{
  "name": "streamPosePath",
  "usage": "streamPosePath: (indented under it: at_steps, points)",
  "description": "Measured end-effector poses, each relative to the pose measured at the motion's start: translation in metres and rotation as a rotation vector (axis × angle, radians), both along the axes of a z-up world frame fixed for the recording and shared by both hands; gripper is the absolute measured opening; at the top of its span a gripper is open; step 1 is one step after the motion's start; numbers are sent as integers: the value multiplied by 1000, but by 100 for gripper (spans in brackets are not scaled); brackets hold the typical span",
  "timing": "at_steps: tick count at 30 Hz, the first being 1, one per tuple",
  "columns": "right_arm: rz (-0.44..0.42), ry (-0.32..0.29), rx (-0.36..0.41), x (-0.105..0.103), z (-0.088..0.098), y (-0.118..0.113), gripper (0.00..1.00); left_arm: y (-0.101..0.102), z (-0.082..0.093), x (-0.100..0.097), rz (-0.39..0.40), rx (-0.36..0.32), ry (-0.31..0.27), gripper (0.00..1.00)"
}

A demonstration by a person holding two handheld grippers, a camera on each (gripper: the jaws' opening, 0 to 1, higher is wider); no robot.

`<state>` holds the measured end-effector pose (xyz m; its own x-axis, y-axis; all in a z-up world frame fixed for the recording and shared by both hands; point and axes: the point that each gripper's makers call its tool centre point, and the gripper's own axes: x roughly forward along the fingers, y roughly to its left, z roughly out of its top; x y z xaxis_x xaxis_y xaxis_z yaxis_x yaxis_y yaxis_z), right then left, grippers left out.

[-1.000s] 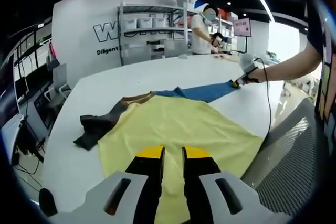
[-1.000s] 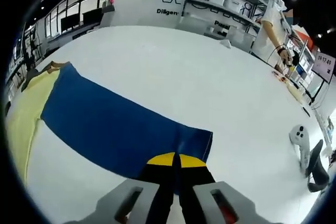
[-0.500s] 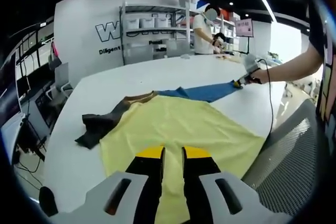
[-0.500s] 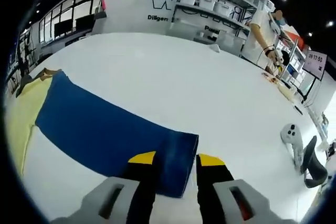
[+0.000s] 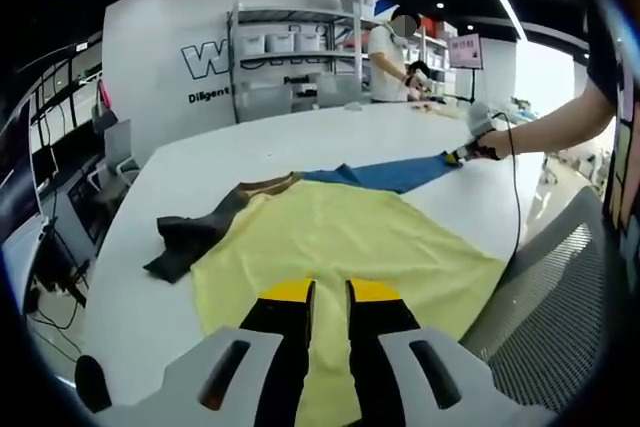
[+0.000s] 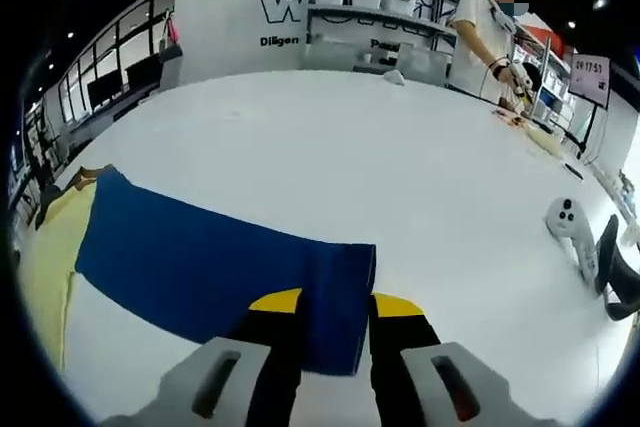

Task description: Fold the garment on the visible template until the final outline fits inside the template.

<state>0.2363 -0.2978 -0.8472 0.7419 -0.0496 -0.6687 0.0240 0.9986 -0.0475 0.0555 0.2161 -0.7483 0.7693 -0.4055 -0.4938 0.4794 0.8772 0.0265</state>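
Note:
A yellow garment point(image 5: 330, 237) lies spread on the white table point(image 5: 250, 142). It has a brown collar, a dark brown sleeve point(image 5: 185, 242) crumpled at the left and a blue sleeve point(image 5: 395, 174) stretched flat to the right. My left gripper point(image 5: 328, 290) hovers over the near hem of the yellow body with its jaws slightly apart and cloth showing in the gap. My right gripper point(image 6: 335, 302) is open, its jaws astride the cuff end of the blue sleeve point(image 6: 220, 267). In the left gripper view a person's hand holds that right gripper point(image 5: 462, 155) at the sleeve's tip.
A white controller point(image 6: 570, 222) and a dark object lie on the table to the right. A grey mesh chair point(image 5: 560, 297) stands by the near table edge. Shelves point(image 5: 290, 47) and a person point(image 5: 385, 57) are beyond the far side.
My right gripper has opened and let go of the blue sleeve's cuff, which now lies flat on the table. The left gripper and the yellow body have stayed put.

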Motion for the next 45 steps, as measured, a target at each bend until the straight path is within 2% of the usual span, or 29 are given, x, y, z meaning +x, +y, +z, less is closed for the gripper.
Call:
streamPosePath:
  at_steps: [1,4,10,12,15,17,20,30,34,45]
  points:
    - [-29,-2,35,-1,-1,0,20,0,0,0,3,-2,0,10]
    - [-17,-9,18,0,-1,-1,17,1,1,0,5,-4,-2,10]
    - [13,5,-11,1,-2,5,0,-1,0,-1,-2,-1,0,11]
    - [44,4,-51,5,-4,5,0,-1,0,-1,-2,-2,1,11]
    - [64,23,-71,6,-5,6,0,-3,0,-1,-8,-2,1,11]
    - [31,21,-40,6,-5,6,0,-4,0,-1,-10,-2,3,11]
    - [-1,-22,-11,7,3,8,0,-4,1,0,-11,-3,1,11]
    - [-17,-100,18,7,33,16,0,-3,3,1,-19,0,-10,11]
    - [-34,-131,67,7,47,25,0,-3,4,2,-25,1,-15,11]
    - [-8,-212,109,10,83,46,0,-3,5,3,-37,-1,-22,11]
